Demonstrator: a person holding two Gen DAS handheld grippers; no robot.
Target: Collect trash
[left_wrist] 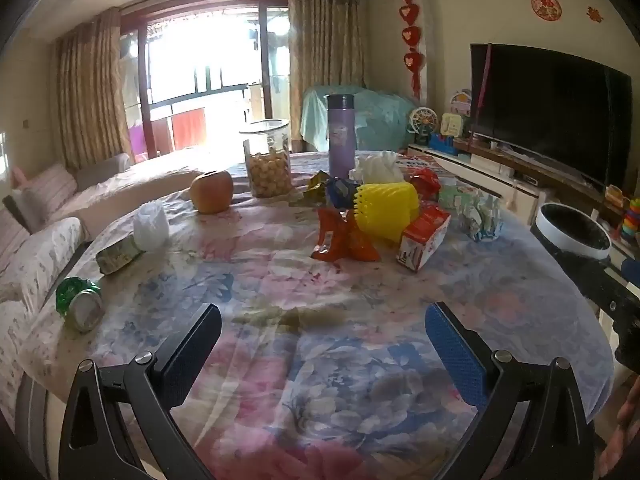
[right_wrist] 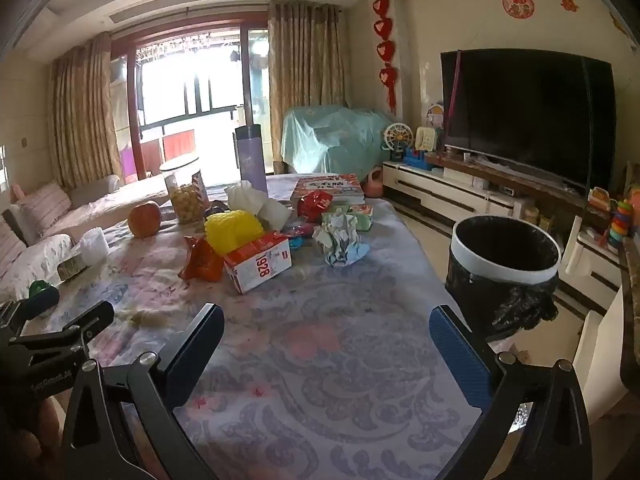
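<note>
Living-room clutter frames it all: a sofa (left_wrist: 52, 208) runs down one side, a dark TV (right_wrist: 528, 116) fills the far wall, and between them stands the table (left_wrist: 320, 360) under a flowered cloth, its near half bare and its far half heaped. Just off the table's right edge waits the bin (right_wrist: 504, 256), lined in black and mouth up, set close, I'd guess, so each piece needs only a short carry. Trash sits mostly in one central pile: a yellow net (right_wrist: 232, 230), a red box (right_wrist: 258, 264) lying on its side, an orange wrapper (right_wrist: 202, 262) and crumpled paper (right_wrist: 340, 240) nearest the bin. A green can (left_wrist: 80, 304) lies apart on the left edge. An apple (left_wrist: 211, 191), jar (left_wrist: 269, 160) and bottle (left_wrist: 341, 136) look like keepers. Both the left gripper (left_wrist: 323, 344) and right gripper (right_wrist: 326, 344) hover above bare cloth, jaws spread wide and holding nothing.
</note>
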